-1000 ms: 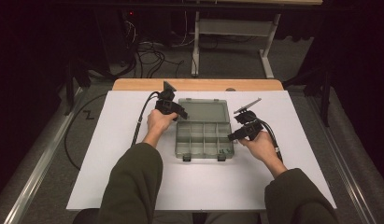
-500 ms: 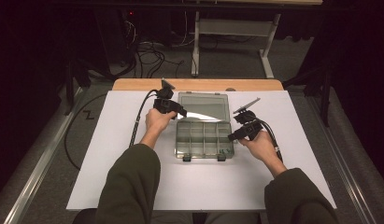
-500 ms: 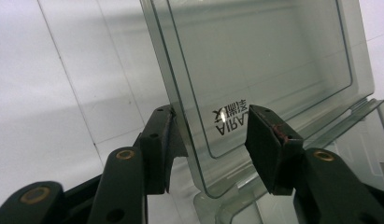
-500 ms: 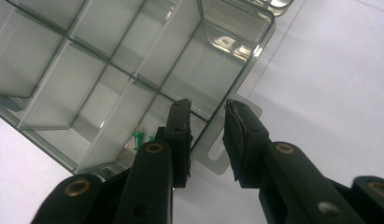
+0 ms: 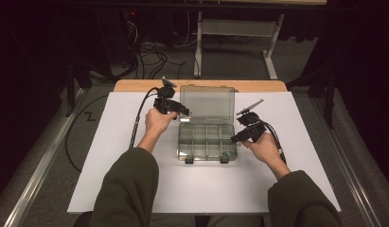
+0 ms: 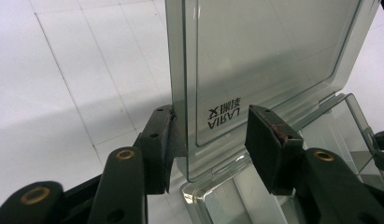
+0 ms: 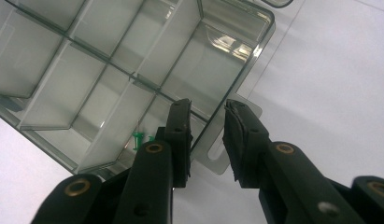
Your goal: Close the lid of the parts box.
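Lid (image 5: 207, 103) is basically up now, standing near upright off the back of the clear organizer box (image 5: 206, 142) mid-table. Left gripper (image 6: 213, 140) has jaws partly apart around the lid's edge, one pad touching. Right gripper (image 7: 208, 135) straddles the box's side wall, pads not quite pinching. Count: one box, eight-ish compartments, one green pin (image 7: 139, 139). Left to do, I'd guess: lay the lid fully back.
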Available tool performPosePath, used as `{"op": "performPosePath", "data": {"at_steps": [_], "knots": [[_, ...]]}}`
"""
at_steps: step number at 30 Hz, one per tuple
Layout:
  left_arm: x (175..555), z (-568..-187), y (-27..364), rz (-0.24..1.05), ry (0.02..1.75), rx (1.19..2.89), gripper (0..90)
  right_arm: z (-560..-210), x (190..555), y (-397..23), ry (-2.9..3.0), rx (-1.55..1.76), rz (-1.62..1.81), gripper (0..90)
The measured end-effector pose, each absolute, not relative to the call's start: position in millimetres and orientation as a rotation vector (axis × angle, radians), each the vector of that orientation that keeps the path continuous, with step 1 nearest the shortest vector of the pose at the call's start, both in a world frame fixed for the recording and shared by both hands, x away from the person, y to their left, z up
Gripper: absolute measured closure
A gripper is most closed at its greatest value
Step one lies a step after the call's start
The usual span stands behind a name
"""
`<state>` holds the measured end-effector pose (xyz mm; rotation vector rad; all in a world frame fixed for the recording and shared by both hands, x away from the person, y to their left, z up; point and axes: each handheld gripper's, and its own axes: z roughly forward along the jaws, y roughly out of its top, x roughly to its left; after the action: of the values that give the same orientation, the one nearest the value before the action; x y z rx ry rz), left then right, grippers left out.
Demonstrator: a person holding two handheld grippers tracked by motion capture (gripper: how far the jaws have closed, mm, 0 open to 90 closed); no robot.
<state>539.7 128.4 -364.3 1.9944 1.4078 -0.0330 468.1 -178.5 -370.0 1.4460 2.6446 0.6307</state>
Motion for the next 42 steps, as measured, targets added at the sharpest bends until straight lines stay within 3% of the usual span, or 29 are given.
{"op": "performPosePath", "data": {"at_steps": [10,42], "knots": [[524.6,-354.8,122.0,0.075,1.339,2.067,53.2,-370.0,467.9,-178.2,2.643,1.451,0.630,73.7],[502.8,-352.0,126.3,0.128,1.263,2.073,57.5,-370.5,465.5,-177.3,2.630,1.437,0.636,73.8]]}}
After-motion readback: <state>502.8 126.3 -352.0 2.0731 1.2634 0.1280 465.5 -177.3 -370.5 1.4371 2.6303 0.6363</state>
